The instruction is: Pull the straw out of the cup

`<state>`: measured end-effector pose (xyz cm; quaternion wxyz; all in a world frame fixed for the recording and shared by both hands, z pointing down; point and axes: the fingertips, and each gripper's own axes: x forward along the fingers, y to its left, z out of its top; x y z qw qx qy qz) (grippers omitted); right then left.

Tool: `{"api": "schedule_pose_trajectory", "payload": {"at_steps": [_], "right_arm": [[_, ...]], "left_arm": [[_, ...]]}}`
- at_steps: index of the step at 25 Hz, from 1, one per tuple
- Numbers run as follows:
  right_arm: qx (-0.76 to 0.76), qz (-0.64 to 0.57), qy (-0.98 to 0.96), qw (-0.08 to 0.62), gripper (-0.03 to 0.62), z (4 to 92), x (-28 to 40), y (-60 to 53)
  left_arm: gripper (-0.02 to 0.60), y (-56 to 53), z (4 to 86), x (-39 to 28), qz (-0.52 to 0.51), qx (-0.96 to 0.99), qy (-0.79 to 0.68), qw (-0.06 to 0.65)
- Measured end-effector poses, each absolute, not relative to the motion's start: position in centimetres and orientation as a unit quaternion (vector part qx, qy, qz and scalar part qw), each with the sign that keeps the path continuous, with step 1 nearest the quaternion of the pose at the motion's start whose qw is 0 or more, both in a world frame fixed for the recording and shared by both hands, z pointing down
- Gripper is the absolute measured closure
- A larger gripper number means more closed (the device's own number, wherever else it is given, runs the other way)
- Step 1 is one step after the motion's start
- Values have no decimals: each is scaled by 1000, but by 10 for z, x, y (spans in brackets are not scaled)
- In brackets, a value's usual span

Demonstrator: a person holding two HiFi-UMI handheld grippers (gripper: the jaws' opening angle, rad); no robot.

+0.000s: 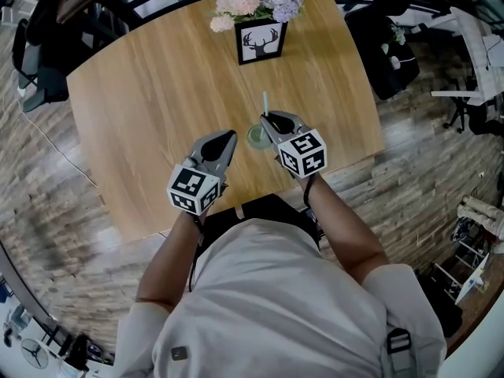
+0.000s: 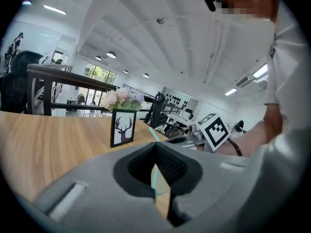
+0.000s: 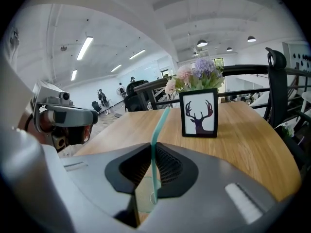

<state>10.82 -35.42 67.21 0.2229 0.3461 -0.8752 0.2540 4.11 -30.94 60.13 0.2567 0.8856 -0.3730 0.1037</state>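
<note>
A clear cup [image 1: 255, 138] stands on the wooden table [image 1: 142, 109], near its front edge. A teal straw [image 1: 265, 101] sticks up out of it. My right gripper [image 1: 269, 119] sits just over the cup, shut on the straw. In the right gripper view the straw [image 3: 160, 125] runs up between the closed pads of that gripper [image 3: 152, 147], and the cup [image 3: 145, 194] shows below them. My left gripper [image 1: 231, 135] lies just left of the cup, apart from it, with its tips together and nothing between them. In the left gripper view the cup [image 2: 163, 188] shows past that gripper [image 2: 155, 144].
A framed deer picture [image 1: 261, 42] and a bunch of flowers [image 1: 256, 2] stand at the table's far edge. Black office chairs stand off the table at the right [image 1: 386, 46] and the far left [image 1: 35, 46]. The floor is wood plank.
</note>
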Motion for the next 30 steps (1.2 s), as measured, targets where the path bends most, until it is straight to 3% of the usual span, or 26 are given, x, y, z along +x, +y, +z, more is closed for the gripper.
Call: {"api": "schedule_pose_trajectory", "payload": {"at_steps": [12, 30], "right_arm": [[381, 202, -887, 166, 556, 576, 94, -328], [432, 122, -888, 96, 557, 462, 18, -228]], "left_arm": [[578, -283, 543, 10, 77, 904, -357, 224], [578, -205, 461, -70, 29, 936, -312, 162]]}}
